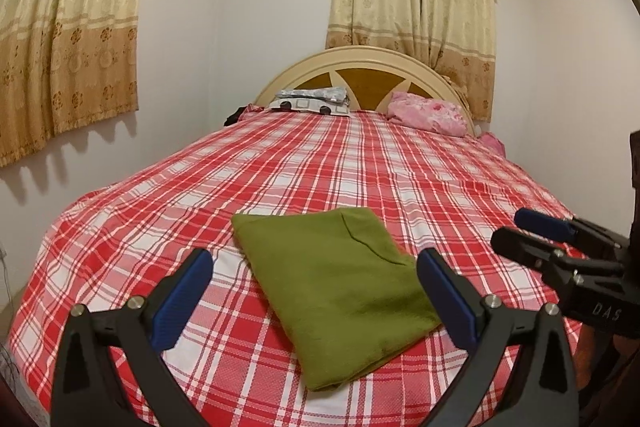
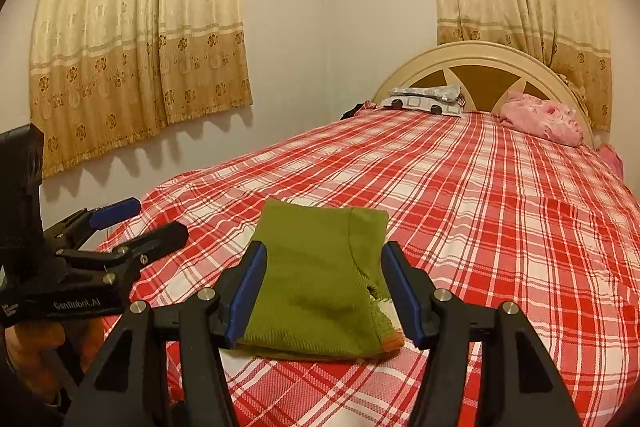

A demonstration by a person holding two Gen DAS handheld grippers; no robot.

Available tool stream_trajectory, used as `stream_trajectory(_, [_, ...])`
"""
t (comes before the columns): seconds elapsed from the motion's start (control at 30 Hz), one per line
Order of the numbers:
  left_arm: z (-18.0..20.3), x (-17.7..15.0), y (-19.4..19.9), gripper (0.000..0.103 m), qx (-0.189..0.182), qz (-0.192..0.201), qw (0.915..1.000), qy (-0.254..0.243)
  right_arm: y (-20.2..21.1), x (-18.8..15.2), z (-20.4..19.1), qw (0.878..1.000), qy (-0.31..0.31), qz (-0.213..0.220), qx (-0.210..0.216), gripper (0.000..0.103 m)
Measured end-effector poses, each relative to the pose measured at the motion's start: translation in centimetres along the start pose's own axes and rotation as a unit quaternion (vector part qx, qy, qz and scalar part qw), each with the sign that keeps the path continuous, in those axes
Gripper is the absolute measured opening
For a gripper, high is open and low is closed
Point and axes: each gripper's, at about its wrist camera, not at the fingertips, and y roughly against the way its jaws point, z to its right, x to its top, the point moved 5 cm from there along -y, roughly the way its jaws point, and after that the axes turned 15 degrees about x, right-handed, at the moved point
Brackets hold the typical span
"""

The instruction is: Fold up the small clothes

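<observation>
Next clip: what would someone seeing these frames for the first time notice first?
A green garment, folded into a flat rectangle, lies on the near end of the red plaid bedspread. The left gripper and right gripper both hover near it with jaws open, holding nothing. Further back, a pink pillow rests against the arched headboard.

The green garment (image 1: 340, 291) is a matt, fine-ribbed knit cloth with a soft nap. The bedsheet (image 1: 400, 167) is a woven checked cloth with a slightly textured, matt surface. Both the left gripper (image 1: 316, 263) and the right gripper (image 2: 322, 259) have black matt plastic frames, blue ridged finger pads (image 1: 184, 291) and bright metal bolt heads. The headboard (image 1: 360, 67) is glossy cream-painted wood with brown panels. The curtains (image 1: 416, 11) are patterned cloth with a faint sheen.
</observation>
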Motion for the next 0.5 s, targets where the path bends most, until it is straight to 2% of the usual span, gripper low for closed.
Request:
stream_trajectory(0.3, [-0.6,0.9,0.9,0.103,-0.002,0.02,0.9997,0.013,0.6,0.4,-0.1,1.0,0.004,0.013,-0.003,0.061])
stream_trajectory(0.5, [-1.3,1.1,0.3,0.103,0.006,0.012,0.9994,0.03,0.7,0.5,-0.2,1.0,0.006,0.014,-0.002,0.061])
